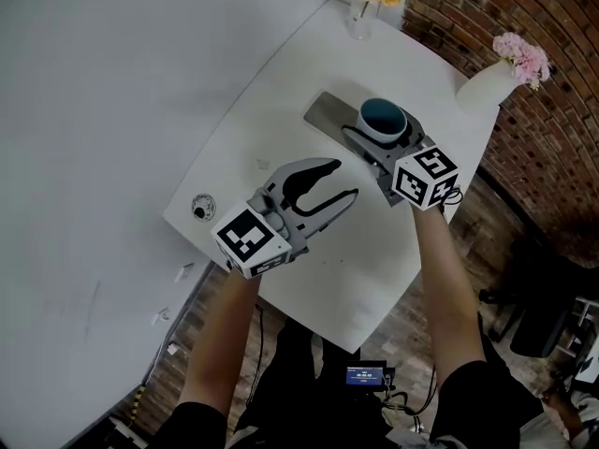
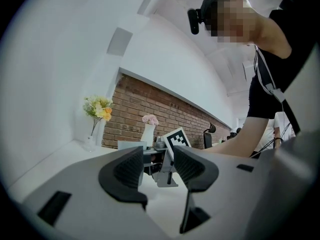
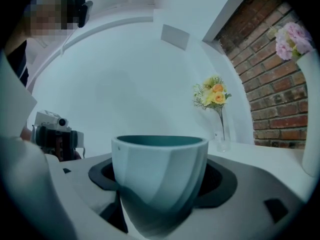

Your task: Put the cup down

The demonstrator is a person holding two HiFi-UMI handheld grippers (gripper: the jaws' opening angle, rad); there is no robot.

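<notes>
A pale cup (image 1: pixel 382 118) with a teal inside stands upright over a grey tray (image 1: pixel 328 112) on the white table (image 1: pixel 281 92). My right gripper (image 1: pixel 384 138) is shut on the cup, one dark pad against each side. In the right gripper view the cup (image 3: pixel 159 159) fills the space between the jaws of the right gripper (image 3: pixel 161 184). Whether its base touches the tray is hidden. My left gripper (image 1: pixel 344 181) hangs open over the table to the left of the tray, nothing between its fingers. In the left gripper view the left gripper (image 2: pixel 159 166) points toward the cup (image 2: pixel 131 145).
A glass vase of yellow flowers (image 1: pixel 360 12) stands at the table's far corner. A white vase with pink flowers (image 1: pixel 491 82) stands at the right edge. A small round object (image 1: pixel 202 208) lies near the left corner. A brick wall rises behind.
</notes>
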